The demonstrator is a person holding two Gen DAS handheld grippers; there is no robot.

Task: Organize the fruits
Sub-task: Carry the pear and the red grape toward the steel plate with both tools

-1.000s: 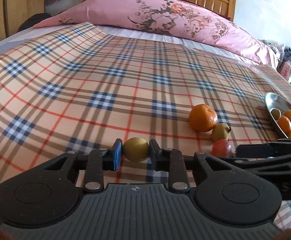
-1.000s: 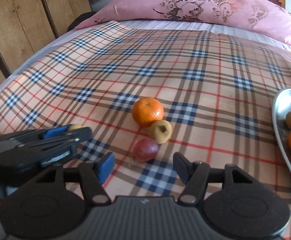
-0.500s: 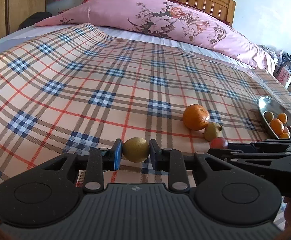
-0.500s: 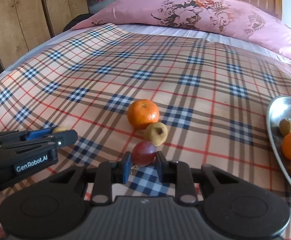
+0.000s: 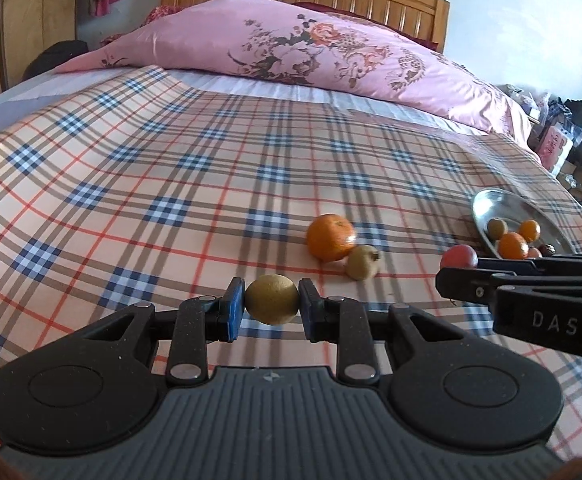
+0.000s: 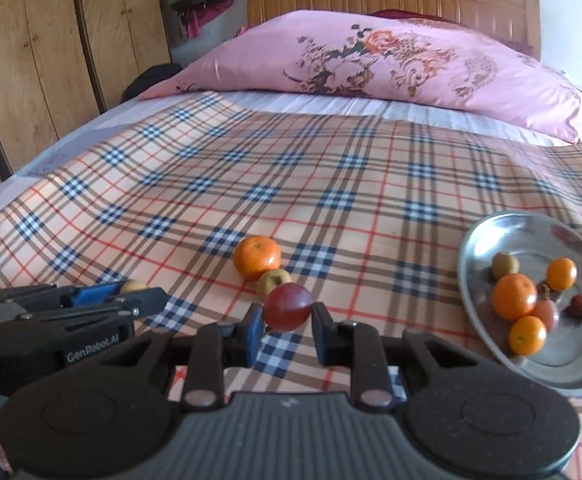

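Yellow-green and round, a small fruit (image 5: pixel 272 299) sits pinched between the blue pads of the left gripper (image 5: pixel 272 304), just as it did a moment ago; what is new is on the other side; the right gripper (image 6: pixel 287 318) has just closed its jaws, and now a red grape-like fruit (image 6: pixel 288 306) is squeezed between its pads, where a second ago it lay on the checked bedspread (image 6: pixel 331 184) with the jaws spread wide around it; both fruits now look lifted off the cloth; so I think two fruits are ready to go to the metal plate (image 6: pixel 487 240) on the right, which already has oranges and small fruits in it; an orange (image 6: pixel 257 257) and a little brown fruit (image 6: pixel 274 281) touching it wait on the bed, so the job is not done; both grippers are side by side, tilted down toward the bed, with the plate near the right one.
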